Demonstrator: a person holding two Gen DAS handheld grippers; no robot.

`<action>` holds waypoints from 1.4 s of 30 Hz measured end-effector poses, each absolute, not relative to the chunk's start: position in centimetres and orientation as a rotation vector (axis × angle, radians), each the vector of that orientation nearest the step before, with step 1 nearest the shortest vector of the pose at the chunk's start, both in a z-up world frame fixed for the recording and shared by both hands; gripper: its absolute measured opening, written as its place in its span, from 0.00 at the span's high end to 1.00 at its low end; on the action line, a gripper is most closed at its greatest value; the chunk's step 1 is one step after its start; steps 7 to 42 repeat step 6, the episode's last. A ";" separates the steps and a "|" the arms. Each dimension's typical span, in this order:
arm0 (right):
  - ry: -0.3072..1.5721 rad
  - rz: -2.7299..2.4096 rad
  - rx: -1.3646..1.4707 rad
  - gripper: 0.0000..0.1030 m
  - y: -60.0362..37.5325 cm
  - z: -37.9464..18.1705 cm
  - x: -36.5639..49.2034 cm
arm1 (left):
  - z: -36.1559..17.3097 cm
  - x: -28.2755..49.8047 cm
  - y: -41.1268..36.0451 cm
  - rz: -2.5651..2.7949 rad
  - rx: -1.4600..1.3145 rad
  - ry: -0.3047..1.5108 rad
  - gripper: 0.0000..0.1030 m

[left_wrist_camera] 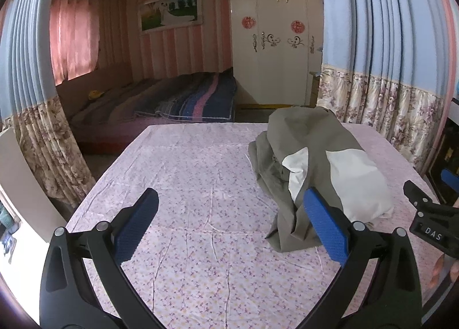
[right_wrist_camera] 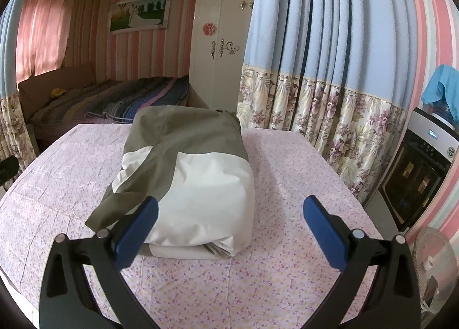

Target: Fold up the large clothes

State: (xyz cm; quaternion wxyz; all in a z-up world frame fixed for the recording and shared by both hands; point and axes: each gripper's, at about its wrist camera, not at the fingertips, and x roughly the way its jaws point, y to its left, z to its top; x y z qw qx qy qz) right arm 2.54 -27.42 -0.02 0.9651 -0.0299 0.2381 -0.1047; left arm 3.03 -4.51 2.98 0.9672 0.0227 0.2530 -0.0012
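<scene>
Both your wrist cameras look low across the table [left_wrist_camera: 200,243] toward the bedroom; the right sits closer, both sharing the garment [right_wrist_camera: 186,162].

A home bedroom: a bed [left_wrist_camera: 183,99] with striped blankets by pink striped walls, a white wardrobe [left_wrist_camera: 272,42], a framed wedding photo [left_wrist_camera: 170,10], floral-hemmed blue curtains [right_wrist_camera: 315,42], and a water dispenser [right_wrist_camera: 421,162] at the side
</scene>
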 end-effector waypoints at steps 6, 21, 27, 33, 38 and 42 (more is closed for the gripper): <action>0.481 -0.210 -0.068 0.02 -27.1 -0.1 2.7 | 2.9 3.2 -4.7 0.011 0.053 0.510 0.03; 0.481 -0.210 -0.068 0.02 -27.1 -0.1 2.7 | 2.9 3.2 -4.7 0.011 0.053 0.510 0.03; 0.481 -0.210 -0.068 0.02 -27.1 -0.1 2.7 | 2.9 3.2 -4.7 0.011 0.053 0.510 0.03; 0.481 -0.210 -0.068 0.02 -27.1 -0.1 2.7 | 2.9 3.2 -4.7 0.011 0.053 0.510 0.03; 0.481 -0.210 -0.068 0.02 -27.1 -0.1 2.7 | 2.9 3.2 -4.7 0.011 0.053 0.510 0.03; 0.481 -0.210 -0.068 0.02 -27.1 -0.1 2.7 | 2.9 3.2 -4.7 0.011 0.053 0.510 0.03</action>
